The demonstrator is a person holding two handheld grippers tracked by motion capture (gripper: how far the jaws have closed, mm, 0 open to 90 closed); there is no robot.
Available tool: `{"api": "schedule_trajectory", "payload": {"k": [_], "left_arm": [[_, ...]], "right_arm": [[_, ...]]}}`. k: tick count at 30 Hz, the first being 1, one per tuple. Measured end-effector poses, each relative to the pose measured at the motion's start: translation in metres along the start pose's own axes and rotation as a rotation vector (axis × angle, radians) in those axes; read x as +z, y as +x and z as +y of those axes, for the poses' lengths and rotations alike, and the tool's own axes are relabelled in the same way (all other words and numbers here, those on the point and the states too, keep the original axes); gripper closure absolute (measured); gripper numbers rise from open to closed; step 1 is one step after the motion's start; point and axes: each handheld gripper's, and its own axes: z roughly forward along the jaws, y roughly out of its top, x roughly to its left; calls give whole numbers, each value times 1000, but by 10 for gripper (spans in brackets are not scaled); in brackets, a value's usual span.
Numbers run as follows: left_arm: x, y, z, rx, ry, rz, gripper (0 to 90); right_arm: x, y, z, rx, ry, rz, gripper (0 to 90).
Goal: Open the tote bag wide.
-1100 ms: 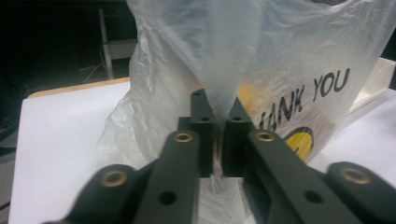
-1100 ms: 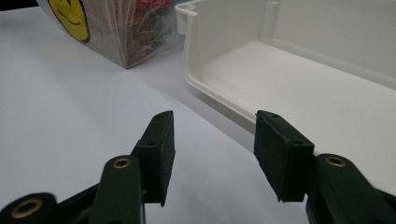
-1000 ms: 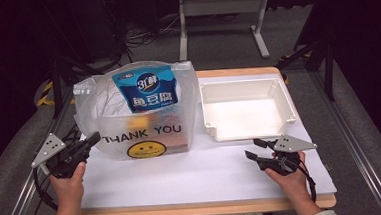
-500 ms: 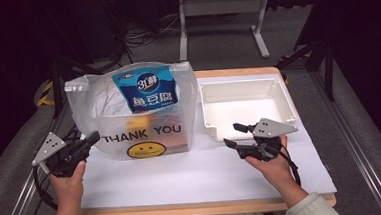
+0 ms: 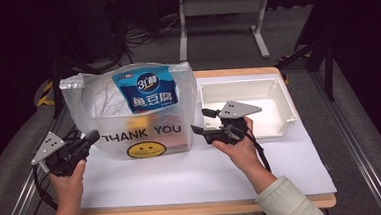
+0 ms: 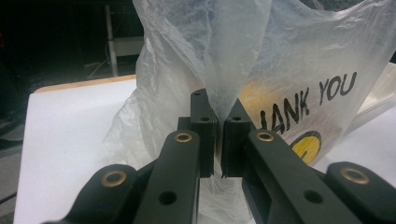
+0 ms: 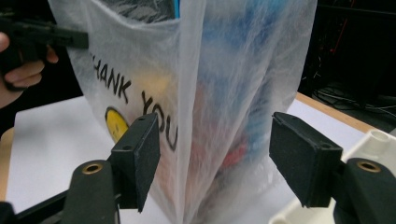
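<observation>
While the left gripper [image 6: 215, 140] pinches the packet-filled plastic bag [image 5: 133, 111], the right gripper [image 7: 215, 158] gapes beside the empty white tray [image 5: 278, 94].

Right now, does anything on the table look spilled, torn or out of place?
Nothing stands out. The plastic bag stands upright and intact, the blue packet pokes from its top, and the white tray sits square beside it. The left gripper pinches the bag's side fold.

Table [image 5: 302, 173]: plastic bag [image 5: 134, 116], white tray [image 5: 248, 106] (side by side).
</observation>
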Motion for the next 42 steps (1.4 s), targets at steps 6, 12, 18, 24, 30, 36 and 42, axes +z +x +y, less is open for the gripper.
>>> {"api": "schedule_trajectory", "payload": {"k": [6, 12, 18, 24, 30, 36, 42], "left_arm": [[-1, 0, -1, 11, 2, 22, 842], [-1, -1, -1, 26, 9, 26, 810], [-6, 3, -1, -9, -18, 43, 810], [-8, 0, -1, 20, 1, 21, 896], [-4, 0, -6, 46, 63, 2, 900], [2, 0, -12, 57, 117, 10, 900], [6, 5, -19, 34, 152, 9, 900]], "right_arm": [[23, -3, 4, 59, -8, 32, 322], [32, 0, 4, 3, 28, -20, 518], [22, 4, 5, -40, 8, -19, 895], [21, 6, 2, -32, 26, -8, 900], [18, 5, -8, -22, 48, -7, 900], [23, 3, -22, -3, 90, -2, 900], [28, 3, -27, -6, 125, 7, 900]]}}
